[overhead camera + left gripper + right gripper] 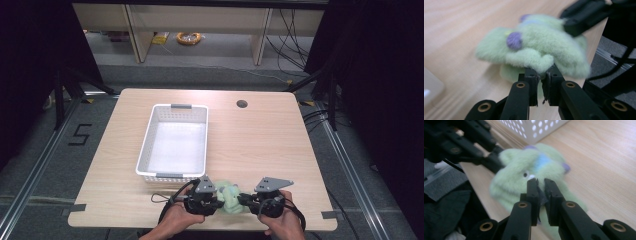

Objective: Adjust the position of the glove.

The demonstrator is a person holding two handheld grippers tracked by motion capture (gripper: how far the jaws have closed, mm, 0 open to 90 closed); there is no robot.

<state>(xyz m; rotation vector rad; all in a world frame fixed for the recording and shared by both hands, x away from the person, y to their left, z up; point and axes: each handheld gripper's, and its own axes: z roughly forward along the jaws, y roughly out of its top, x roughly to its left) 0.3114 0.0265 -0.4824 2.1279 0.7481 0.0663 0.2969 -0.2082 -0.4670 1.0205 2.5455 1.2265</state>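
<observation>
A pale wooden surface (260, 145) fills the middle of the high view, with a soft, pale green plush toy with purple spots and a light blue patch (229, 196) lying at its near edge, bottom centre of the frame. Two hands come in from the bottom. The left gripper (218, 201) meets the toy from the left, the right gripper (243, 201) from the right, and both pairs of black fingers are pinched closed on its fur. In the left gripper view the fingers (532, 79) grip a fold of fur low in the frame. Just behind the toy, left of centre, a white perforated plastic basket (148, 140) stands on the surface, near the left gripper. A small round hole (242, 104) sits near the far edge.
</observation>
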